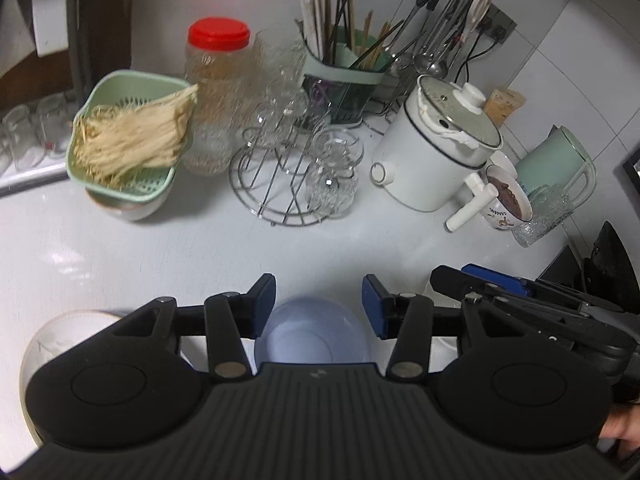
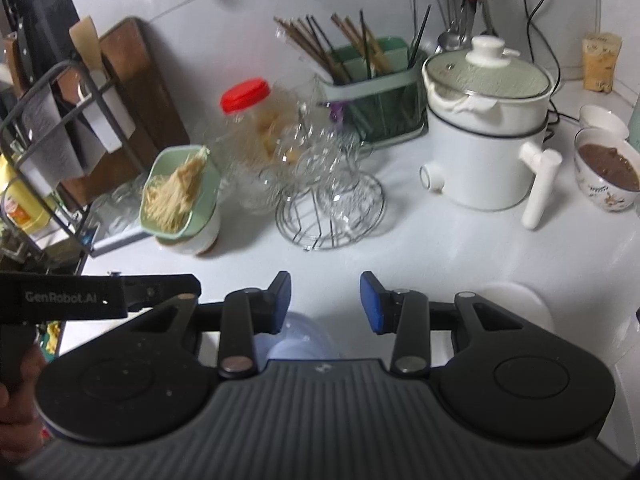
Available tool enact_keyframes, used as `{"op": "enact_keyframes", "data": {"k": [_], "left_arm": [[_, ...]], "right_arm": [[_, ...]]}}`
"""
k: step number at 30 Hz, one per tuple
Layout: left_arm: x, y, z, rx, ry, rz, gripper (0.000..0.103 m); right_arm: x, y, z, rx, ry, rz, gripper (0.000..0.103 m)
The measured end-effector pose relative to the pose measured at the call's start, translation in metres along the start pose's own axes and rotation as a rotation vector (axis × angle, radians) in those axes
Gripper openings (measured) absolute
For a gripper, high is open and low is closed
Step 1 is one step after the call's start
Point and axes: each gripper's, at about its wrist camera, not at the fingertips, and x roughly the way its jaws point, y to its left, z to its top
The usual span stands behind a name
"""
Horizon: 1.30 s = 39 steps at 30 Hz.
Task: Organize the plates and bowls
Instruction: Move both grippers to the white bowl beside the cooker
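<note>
strainer of noodles, cup of brown paste

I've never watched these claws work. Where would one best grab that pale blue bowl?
Probably by the rim, coming down from above. The pale blue bowl sits upright, mouth up, so its thin edge is the only part the pads could straddle. The left claw is open above it, holding nothing.

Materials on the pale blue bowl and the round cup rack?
Pale blue bowl: likely plastic, matte and slightly translucent, with soft glare and no sharp highlights; glazed ceramic is not ruled out. Round cup rack: bare metal wire, chrome-like, showing thin bright reflective rods.
</note>
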Motion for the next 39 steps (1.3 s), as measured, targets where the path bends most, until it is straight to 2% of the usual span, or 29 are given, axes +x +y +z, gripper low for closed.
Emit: {"op": "enact_keyframes", "data": {"k": [7, 14, 34, 39], "left_arm": [[0.006, -0.017, 0.009, 0.04, 0.0, -0.005, 0.058], [0.022, -0.039, 0.016, 0.089, 0.016, -0.015, 0.059], [0.088, -0.108, 0.017, 0.259, 0.107, -0.058, 0.061], [0.109, -0.124, 0.016, 0.271, 0.139, -0.067, 0.064]], "right_arm": [[-0.005, -0.016, 0.004, 0.03, -0.05, -0.013, 0.041], [-0.008, -0.037, 0.0, 0.044, -0.088, -0.067, 0.041], [-0.023, -0.103, -0.028, 0.142, -0.106, -0.233, 0.041], [-0.027, -0.12, -0.033, 0.158, -0.106, -0.269, 0.041]]}}
